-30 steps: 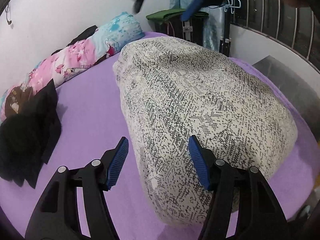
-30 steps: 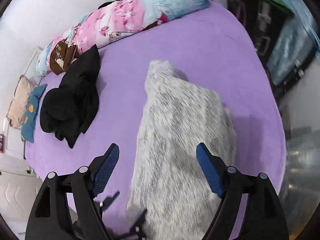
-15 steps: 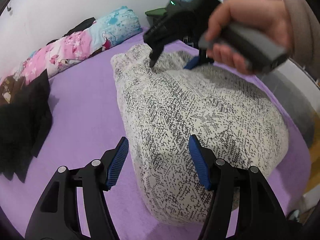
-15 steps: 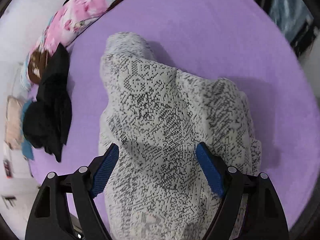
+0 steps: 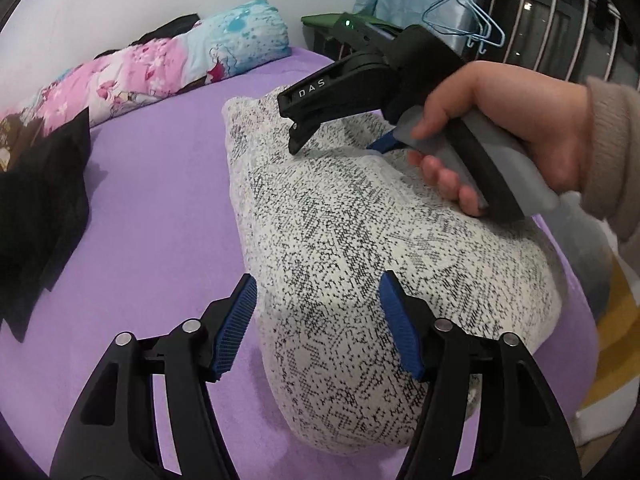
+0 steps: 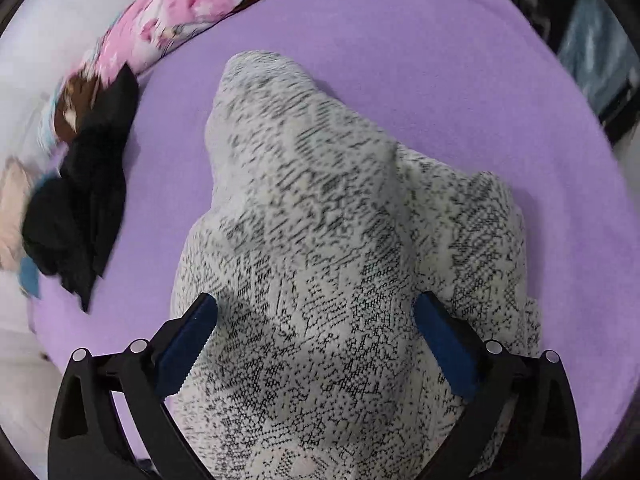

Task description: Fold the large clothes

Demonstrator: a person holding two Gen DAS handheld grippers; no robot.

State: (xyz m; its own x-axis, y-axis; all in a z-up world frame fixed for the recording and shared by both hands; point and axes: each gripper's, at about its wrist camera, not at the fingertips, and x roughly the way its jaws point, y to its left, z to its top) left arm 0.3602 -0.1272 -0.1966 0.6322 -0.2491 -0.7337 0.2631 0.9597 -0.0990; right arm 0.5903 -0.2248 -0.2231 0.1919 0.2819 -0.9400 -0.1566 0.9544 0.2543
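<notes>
The speckled sweater (image 5: 360, 240) lay in a folded mound on the purple bed (image 5: 160, 208). The left claw (image 5: 318, 322) hovered at its near end, jaws opening, fabric between the pads but not pinched. The right claw (image 6: 316, 334) pointed down over the far part, jaws opening wide, holding nothing. A pinch through several layers would likely drag the fold apart; a shallow one might slip off the thick knit. Counted: one sweater, two claws, one black garment heap (image 6: 80, 200), one floral pillow (image 5: 160, 68).
</notes>
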